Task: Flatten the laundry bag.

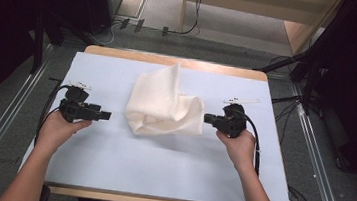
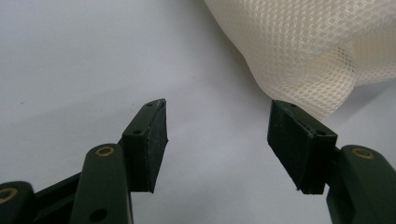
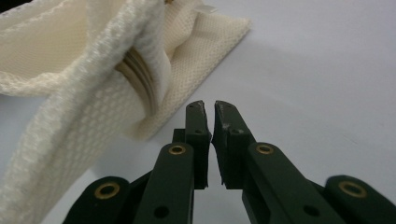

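the mesh bag [image 1: 166, 106] lies crumpled near the middle of the desk [image 1: 109, 163], on the pale blue cover, between the two grippers. it's a cream net fabric w/ an open honeycomb weave, so prob. very light, soft and floppy: no stiffness, it'll sag and drag from whatever point is lifted. weave should give decent grip, not slippery, but fingers could snag in the holes. left gripper [image 1: 106, 116] sits just beside the bag's left edge, fingers [image 2: 149, 140] spread wide w/ nothing between them; a rounded fold of the bag hangs right above the right-hand finger in the left gripper view, touching or nearly, can't tell. right gripper [image 1: 208, 117] is at the bag's right side, fingers [image 3: 198, 126] pressed almost together, a thin slit left, holding nothing. in the right gripper view the bag's mouth gapes, w/ a thicker rolled hem [image 3: 140, 70]. best hold is prob. that hem or a corner, double layer, stronger than single mesh.
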A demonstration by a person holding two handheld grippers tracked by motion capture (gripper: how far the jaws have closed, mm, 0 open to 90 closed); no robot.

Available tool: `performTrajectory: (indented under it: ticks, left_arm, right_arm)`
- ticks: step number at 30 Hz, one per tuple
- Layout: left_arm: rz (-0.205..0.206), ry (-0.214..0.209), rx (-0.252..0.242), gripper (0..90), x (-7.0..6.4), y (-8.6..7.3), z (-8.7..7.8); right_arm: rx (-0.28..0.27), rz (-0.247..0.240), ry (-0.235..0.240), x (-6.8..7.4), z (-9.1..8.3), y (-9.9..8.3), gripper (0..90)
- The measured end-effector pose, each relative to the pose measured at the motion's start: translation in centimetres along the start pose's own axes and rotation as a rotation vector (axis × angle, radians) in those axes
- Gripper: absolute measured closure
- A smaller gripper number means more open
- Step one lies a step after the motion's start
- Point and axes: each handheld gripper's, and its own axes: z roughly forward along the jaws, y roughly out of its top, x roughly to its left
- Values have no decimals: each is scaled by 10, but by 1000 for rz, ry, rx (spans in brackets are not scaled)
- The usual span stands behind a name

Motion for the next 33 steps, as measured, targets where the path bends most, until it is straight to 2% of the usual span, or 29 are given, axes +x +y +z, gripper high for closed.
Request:
performTrajectory:
  ticks: [7,18,27,33]
  left_arm:
    - [2,6,-2,389,2,-1,-2]
    - [-10,5,-18,388,3,-5,-10]
    - [-18,8,-39,389,6,-9,-21]
    - [-37,16,-55,388,13,-13,-31]
  right_arm:
    - [-34,-1,39,11,4,6,862]
    - [-74,-48,92,37,13,18,869]
    - [-74,-101,141,66,30,30,870]
    - [-65,-123,159,78,41,32,874]
